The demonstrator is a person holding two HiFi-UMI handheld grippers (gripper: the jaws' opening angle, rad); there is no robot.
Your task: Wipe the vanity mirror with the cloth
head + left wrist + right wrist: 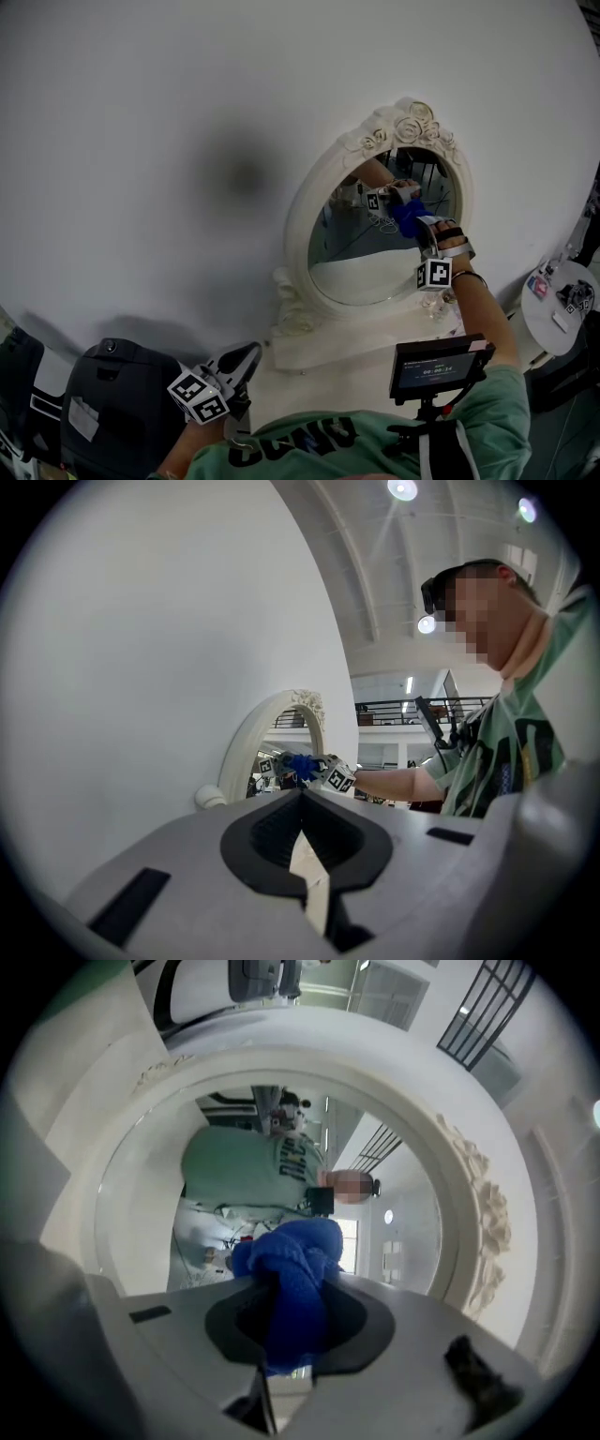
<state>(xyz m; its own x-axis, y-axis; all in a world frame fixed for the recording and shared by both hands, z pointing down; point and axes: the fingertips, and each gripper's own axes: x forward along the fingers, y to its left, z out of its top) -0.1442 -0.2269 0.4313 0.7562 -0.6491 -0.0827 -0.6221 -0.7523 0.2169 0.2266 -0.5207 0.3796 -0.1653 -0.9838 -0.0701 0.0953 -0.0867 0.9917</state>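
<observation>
White wall (141, 141) behind the vanity mirror (302, 202) on the tabletop (356, 367).
Your right hand-held gripper (413, 217) clamped the blue cloth (407, 221) at the glass; your left hand-held gripper (246, 358) sat low, jaws closed, empty.

From my end this reads as a staged set inside a big hall, not anyone's bedroom. The left gripper view shows a high white ceiling (361, 564) with round ceiling lights (403, 489) and an upper level behind a dark railing (427, 704). The ornate vanity mirror (361, 258) stands alone on a plain white surface (347, 370) against a bare white wall (187, 112). Near it I see a small round table (548, 328) carrying marker cards (576, 298), a black case (112, 403) at lower left, and a small screen (439, 367) on a mount.
</observation>
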